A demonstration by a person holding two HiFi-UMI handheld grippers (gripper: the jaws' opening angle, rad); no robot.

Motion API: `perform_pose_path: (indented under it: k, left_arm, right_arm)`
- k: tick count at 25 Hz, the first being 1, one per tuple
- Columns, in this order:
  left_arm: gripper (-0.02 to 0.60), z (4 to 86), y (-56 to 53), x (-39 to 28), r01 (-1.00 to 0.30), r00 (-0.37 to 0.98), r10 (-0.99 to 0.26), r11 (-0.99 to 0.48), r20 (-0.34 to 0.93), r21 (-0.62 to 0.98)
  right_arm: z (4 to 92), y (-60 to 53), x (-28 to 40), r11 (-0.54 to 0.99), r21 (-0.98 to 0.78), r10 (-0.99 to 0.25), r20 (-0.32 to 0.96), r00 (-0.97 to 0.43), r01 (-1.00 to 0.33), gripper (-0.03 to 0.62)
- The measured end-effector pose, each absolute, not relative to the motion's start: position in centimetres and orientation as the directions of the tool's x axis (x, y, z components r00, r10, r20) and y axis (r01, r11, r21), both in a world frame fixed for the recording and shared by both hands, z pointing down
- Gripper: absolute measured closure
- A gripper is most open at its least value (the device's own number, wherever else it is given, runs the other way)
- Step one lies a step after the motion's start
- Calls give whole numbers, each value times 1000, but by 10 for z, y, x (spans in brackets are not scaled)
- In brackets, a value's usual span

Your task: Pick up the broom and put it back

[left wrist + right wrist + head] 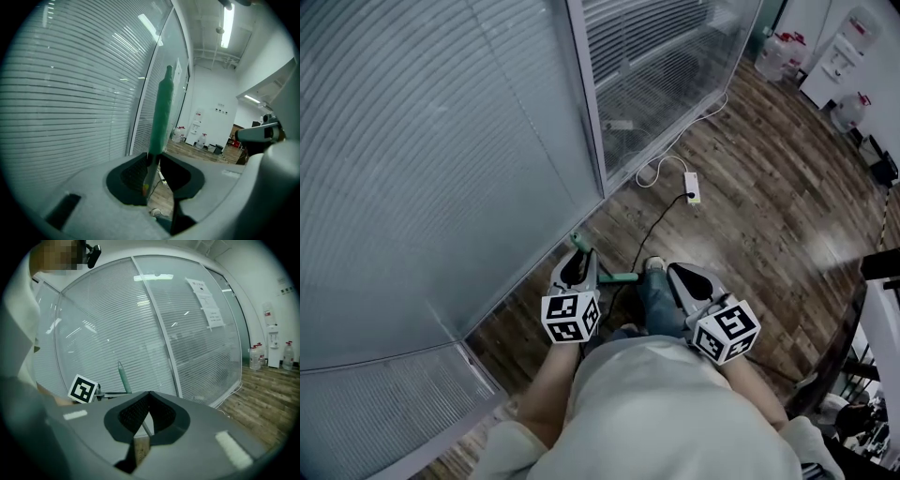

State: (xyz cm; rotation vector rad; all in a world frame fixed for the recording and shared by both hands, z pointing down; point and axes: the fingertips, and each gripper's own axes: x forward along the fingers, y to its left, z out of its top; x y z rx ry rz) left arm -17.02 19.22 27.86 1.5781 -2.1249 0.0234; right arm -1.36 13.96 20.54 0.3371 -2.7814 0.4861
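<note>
The broom's green handle rises upright and slightly tilted in front of the glass wall in the left gripper view. Its thin shaft runs down between the pads of my left gripper, which is shut on it. In the head view only the green handle tip pokes out ahead of my left gripper, and a short green bar lies low between the two grippers. My right gripper is apart from the broom, to its right. Its jaws meet at the tips with nothing gripped. The green handle stands beyond them.
A glass wall with blinds and its metal post stand close ahead on the left. On the wooden floor lie a white power strip and its cable. Water bottles stand far back. Dark furniture is at the right.
</note>
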Motion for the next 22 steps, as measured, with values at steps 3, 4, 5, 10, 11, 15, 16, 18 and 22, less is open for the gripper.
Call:
perform_pose_path:
  k: [3, 4, 5, 10, 11, 15, 16, 18, 22]
  left_arm:
    - [497, 279, 186, -176, -896, -237, -890, 356, 390, 268]
    - [497, 280, 183, -179, -892, -246, -886, 365, 393, 267]
    - [497, 281, 181, -181, -887, -256, -882, 376, 395, 266]
    - [497, 275, 164, -189, -867, -302, -864, 424, 403, 260]
    - [497, 274, 160, -192, -862, -312, -860, 435, 403, 259]
    - [499, 272, 142, -206, -838, -358, -843, 480, 402, 259]
    - [499, 272, 138, -208, -833, -367, -838, 489, 404, 257]
    - [498, 273, 127, -211, -824, -383, -829, 506, 407, 254]
    - [498, 281, 110, -221, -807, -402, -813, 532, 422, 255]
  right_arm:
    - [205, 123, -27, 925, -292, -146, 313, -939, -242, 588]
    - [204, 117, -32, 927, -296, -136, 307, -942, -230, 588]
    - [204, 111, -38, 929, -300, -122, 302, -945, -216, 588]
    - [195, 85, -69, 944, -305, -34, 284, -958, -123, 588]
    - [193, 79, -75, 946, -306, -18, 280, -960, -107, 588]
    - [188, 55, -99, 950, -308, 36, 268, -963, -50, 588]
    - [186, 48, -103, 950, -309, 48, 265, -963, -38, 588]
    - [185, 35, -112, 950, -312, 71, 263, -962, -15, 589]
    - [188, 15, -132, 948, -317, 123, 273, -954, 31, 588]
